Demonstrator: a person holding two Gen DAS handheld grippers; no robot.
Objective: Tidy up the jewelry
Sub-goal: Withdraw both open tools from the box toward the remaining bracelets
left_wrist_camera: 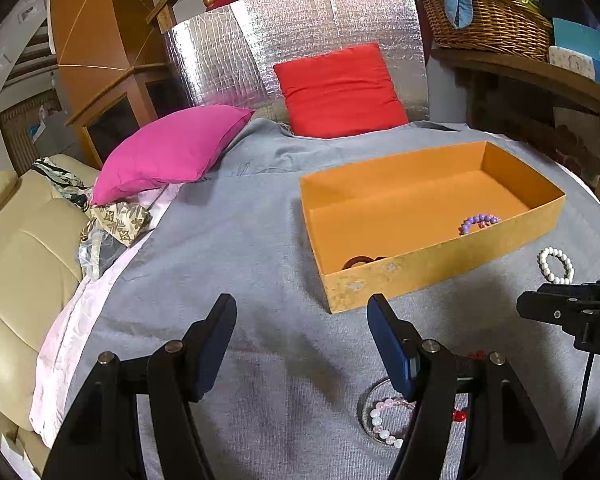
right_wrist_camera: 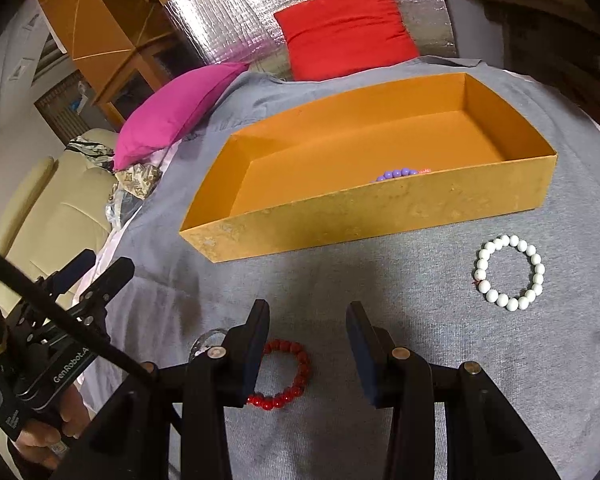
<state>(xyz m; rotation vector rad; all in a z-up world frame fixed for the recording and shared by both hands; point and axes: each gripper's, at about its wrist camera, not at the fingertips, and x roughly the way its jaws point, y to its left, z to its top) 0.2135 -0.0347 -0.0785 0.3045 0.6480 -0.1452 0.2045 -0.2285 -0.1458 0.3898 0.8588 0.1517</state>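
Left hand-held gripper (left_wrist_camera: 302,344) gapes; purple bracelet (left_wrist_camera: 478,223) inside orange box (left_wrist_camera: 440,258).

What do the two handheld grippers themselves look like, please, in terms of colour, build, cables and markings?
Both the left gripper and the right gripper have matte black angular arms with silver pivot pins and dark blue flat finger pads. The left body bears white "GenRobot.A" lettering, and a black cable crosses it.

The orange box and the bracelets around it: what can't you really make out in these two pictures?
- Dark item in the orange box: left wrist view, near wall hides most of it; unidentifiable.
- Purple bracelet: right wrist view, only the top beads clear the wall.
- Pink bracelet: left wrist view, partly behind the gripper finger.
- Red bracelet: right wrist view, its left side is behind a finger.
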